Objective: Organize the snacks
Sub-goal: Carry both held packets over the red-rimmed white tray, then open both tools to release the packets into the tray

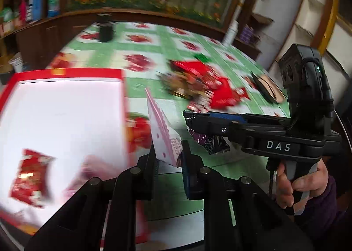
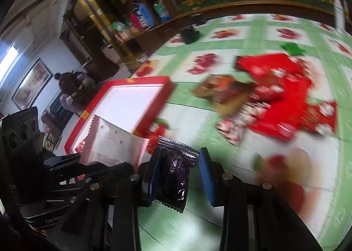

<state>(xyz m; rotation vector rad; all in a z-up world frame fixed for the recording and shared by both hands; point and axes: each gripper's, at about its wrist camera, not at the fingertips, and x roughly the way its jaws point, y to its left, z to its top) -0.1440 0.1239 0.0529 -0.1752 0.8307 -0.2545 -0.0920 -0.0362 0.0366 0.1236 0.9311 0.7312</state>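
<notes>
Table under a green-and-white checked cloth printed with red fruit.

The table (image 1: 154,37) carries a red-rimmed box (image 1: 66,74) with a white interior at near left, holding a red packet (image 1: 28,178). At centre right lies a blurred heap of red and brown snack packets (image 1: 198,81). A small green item (image 1: 201,57) sits just beyond the heap. A dark container (image 1: 106,31) stands at the far edge. A flat tan object (image 1: 269,88) lies at the right edge.

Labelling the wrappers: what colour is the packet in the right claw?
Dark purple packet, clearest in the right wrist view.
</notes>
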